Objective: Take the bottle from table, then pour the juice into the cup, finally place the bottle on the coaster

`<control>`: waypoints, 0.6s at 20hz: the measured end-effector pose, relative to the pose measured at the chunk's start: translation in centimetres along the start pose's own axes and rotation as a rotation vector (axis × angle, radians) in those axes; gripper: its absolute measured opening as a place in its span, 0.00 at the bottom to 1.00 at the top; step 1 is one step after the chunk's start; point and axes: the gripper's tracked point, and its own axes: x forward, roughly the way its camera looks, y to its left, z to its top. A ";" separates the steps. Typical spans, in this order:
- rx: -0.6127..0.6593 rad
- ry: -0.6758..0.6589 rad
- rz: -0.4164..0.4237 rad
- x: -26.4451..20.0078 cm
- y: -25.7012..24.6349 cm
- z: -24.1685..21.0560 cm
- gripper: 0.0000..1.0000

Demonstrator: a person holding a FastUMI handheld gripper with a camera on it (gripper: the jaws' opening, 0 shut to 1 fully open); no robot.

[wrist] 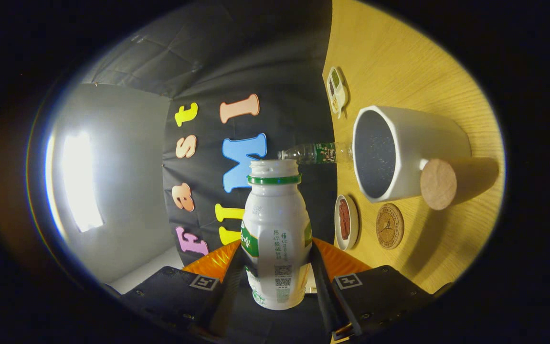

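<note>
My gripper (277,267) is shut on a white juice bottle (276,229) with a green neck ring and no cap, both fingers pressing its lower body. The whole view is rolled about a quarter turn, so the bottle is tipped on its side relative to the table. Its open mouth points past the rim of the white cup (399,153) with a round wooden handle, short of it. No juice is visible leaving the bottle. The cup's inside looks dark. A round cork coaster (390,226) lies on the wooden table (399,57) just beside the cup.
A small white dish (346,222) with something red in it lies next to the coaster. A clear plastic water bottle (315,153) stands beyond the cup, near the booth wall. A white divided sauce dish (337,91) sits farther along the table.
</note>
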 end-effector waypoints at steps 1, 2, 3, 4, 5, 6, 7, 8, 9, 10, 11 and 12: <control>0.000 0.002 -0.003 0.0 -0.1 -0.1 0.73; -0.003 0.003 -0.008 0.0 -0.3 -0.1 0.73; -0.001 0.005 -0.010 0.0 -0.3 -0.2 0.73; 0.006 0.005 -0.006 0.0 -0.3 -0.2 0.73; 0.018 0.002 0.000 0.1 -0.2 -0.2 0.73; 0.030 0.000 0.006 0.1 -0.1 -0.2 0.73; 0.034 0.000 0.007 0.2 -0.1 -0.2 0.73; 0.032 -0.001 0.008 0.2 -0.1 -0.3 0.73; 0.030 0.001 0.006 0.2 -0.2 -0.3 0.73; 0.029 0.004 0.006 0.2 -0.2 -0.4 0.73; 0.028 0.007 0.006 0.1 -0.2 -0.5 0.73; 0.026 0.010 0.006 0.1 -0.2 -0.6 0.73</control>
